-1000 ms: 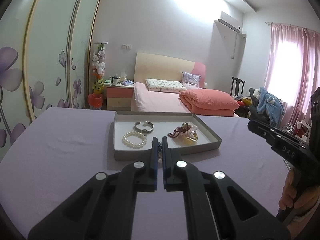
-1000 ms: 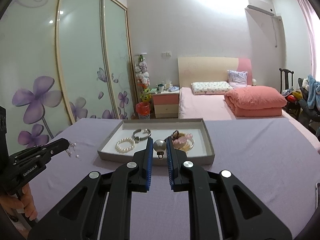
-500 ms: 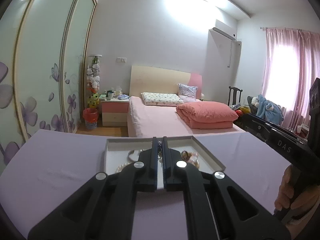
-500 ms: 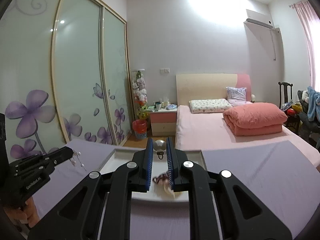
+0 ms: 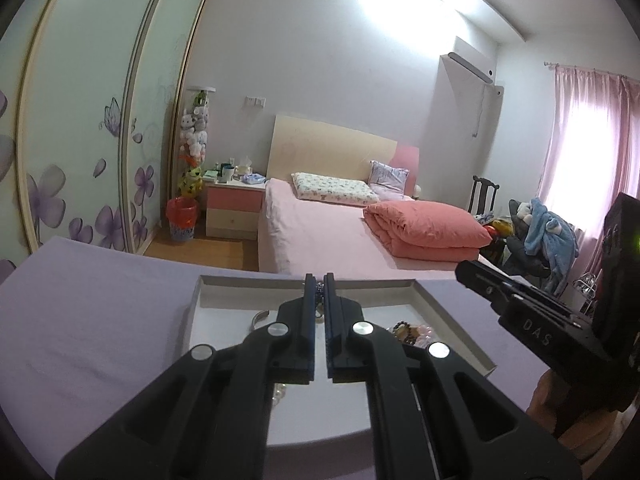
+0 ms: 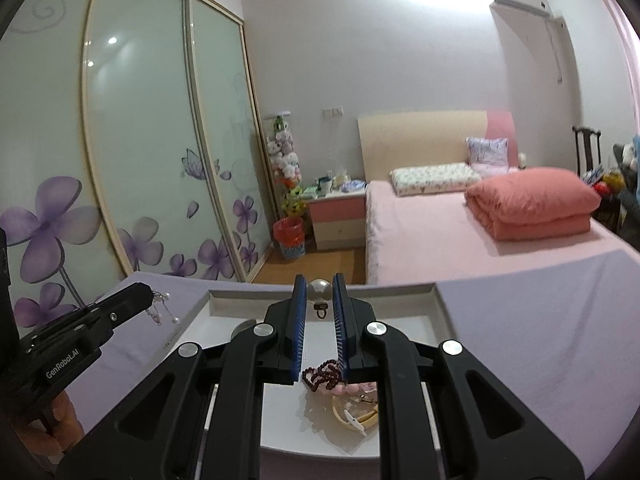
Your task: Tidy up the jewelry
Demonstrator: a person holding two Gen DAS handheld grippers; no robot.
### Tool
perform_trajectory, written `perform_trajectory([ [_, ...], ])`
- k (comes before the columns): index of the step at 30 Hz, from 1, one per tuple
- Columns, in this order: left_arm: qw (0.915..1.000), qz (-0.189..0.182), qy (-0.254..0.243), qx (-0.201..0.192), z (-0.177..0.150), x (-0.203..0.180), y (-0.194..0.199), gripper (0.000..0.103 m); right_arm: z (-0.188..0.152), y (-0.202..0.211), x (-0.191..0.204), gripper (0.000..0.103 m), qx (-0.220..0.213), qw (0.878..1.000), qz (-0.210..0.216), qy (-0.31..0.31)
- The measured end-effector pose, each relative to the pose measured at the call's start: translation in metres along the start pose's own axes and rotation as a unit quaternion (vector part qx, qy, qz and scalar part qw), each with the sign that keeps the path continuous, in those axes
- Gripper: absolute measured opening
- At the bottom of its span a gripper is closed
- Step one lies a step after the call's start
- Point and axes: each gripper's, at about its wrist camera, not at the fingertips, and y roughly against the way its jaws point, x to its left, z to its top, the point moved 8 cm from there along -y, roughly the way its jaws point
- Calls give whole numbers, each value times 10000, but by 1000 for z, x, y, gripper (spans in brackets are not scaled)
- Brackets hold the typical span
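Observation:
My left gripper (image 5: 319,282) is shut on a small dangling earring (image 5: 319,292) and hangs over the grey tray (image 5: 192,312). The right wrist view shows the same earring (image 6: 162,308) hanging with pearl drops from the left gripper. My right gripper (image 6: 319,286) is shut on a pearl earring (image 6: 319,292) above the tray (image 6: 440,300). In the tray lie a dark red bead bracelet (image 6: 320,376), a pink piece and a gold bangle (image 6: 354,412). A silver bangle (image 5: 260,318) and white pearls (image 5: 279,394) are partly hidden under the left gripper.
The tray sits on a table with a purple cloth (image 5: 92,312). Beyond it are a pink bed (image 5: 320,232), a nightstand (image 5: 234,208), a red bin (image 5: 182,218), sliding wardrobe doors (image 6: 140,140) and a chair with clothes (image 5: 548,236).
Both grippers have moved forward and higher, from in front of the tray to over it, each still holding its earring. The tray now lies beneath the fingers.

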Motion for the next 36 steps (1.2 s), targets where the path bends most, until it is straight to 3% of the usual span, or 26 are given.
perform_trajectory([
  [3,9999,1,14,151,-13,2,-13,5,-9,-8,-1,15,164,9999,46,-6],
  [5,9996,13,-47,264,-19,2,-20,5,-13,-11,0,27,251,9996,91,9],
  [6,9996,14,-69,288,-21,3,-22,5,-13,-11,0,41,253,9996,87,12],
  [7,9995,9,-81,299,-23,3,-23,5,-13,-8,-2,47,205,9998,64,2],
  [17,9989,-82,-175,428,-33,-3,-35,6,-7,-6,-19,47,184,9990,31,-404],
  [19,9986,-94,-162,491,-39,-3,-41,31,-7,-7,-20,47,204,9990,17,-409],
  [20,9985,-101,-137,525,-41,-3,-44,36,-8,-8,-18,47,217,9990,6,-392],
  [26,9985,-130,-63,527,-44,1,-45,37,-8,-11,-18,47,238,9991,-24,-343],
  [29,9986,-94,-6,519,-44,5,-45,44,-8,-11,-17,49,240,9992,-41,-331],
  [32,9987,-17,59,514,-44,10,-44,49,-8,-11,-16,57,222,9993,-70,-296],
  [36,9987,182,202,426,-37,22,-28,68,-3,4,-13,83,34,9995,-112,-292],
])
